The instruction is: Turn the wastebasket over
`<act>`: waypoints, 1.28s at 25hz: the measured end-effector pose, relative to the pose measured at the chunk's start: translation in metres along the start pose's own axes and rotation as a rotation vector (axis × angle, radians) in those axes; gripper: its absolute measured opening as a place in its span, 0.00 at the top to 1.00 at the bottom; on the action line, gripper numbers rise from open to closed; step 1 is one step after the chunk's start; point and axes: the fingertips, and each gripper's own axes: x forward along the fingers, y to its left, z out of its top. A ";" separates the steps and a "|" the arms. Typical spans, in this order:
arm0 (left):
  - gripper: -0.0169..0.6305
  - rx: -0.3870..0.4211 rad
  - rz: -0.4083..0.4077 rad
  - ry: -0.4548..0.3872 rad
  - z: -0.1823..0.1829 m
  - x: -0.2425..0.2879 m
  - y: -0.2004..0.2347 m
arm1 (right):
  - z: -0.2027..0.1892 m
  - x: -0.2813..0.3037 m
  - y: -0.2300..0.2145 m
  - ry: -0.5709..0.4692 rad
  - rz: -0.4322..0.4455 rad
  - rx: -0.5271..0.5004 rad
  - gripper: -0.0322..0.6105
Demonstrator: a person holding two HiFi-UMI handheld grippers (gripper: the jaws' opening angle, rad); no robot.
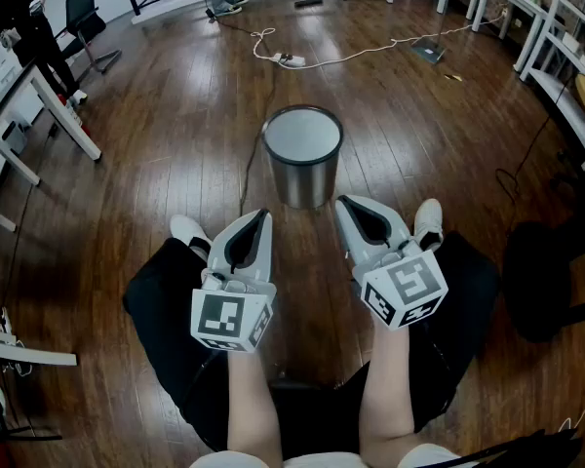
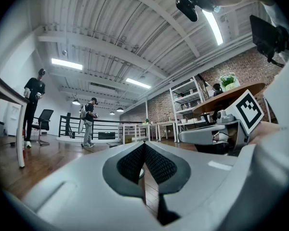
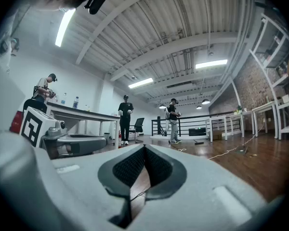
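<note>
The wastebasket (image 1: 302, 154) stands on the floor in the middle of the frame, just above both grippers. Left gripper (image 1: 258, 224) and right gripper (image 1: 355, 214) are clenched, empty, equally near.

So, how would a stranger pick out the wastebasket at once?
Take the dark wooden plank floor; near its middle, just ahead of the person's white shoes, stands a round brushed-metal wastebasket. It alone is a shiny drum there, wider at its pale top than at its base.
</note>
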 end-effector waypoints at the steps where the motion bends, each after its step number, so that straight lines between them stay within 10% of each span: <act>1: 0.95 -0.001 -0.005 0.003 -0.002 0.012 0.009 | -0.001 0.013 -0.007 0.005 -0.006 0.003 0.96; 29: 0.94 -0.007 0.183 0.031 -0.057 0.210 0.179 | -0.058 0.263 -0.105 0.241 0.269 -0.143 0.96; 32: 0.85 -0.018 0.229 0.064 -0.074 0.215 0.195 | -0.078 0.280 -0.102 0.268 0.306 -0.115 0.83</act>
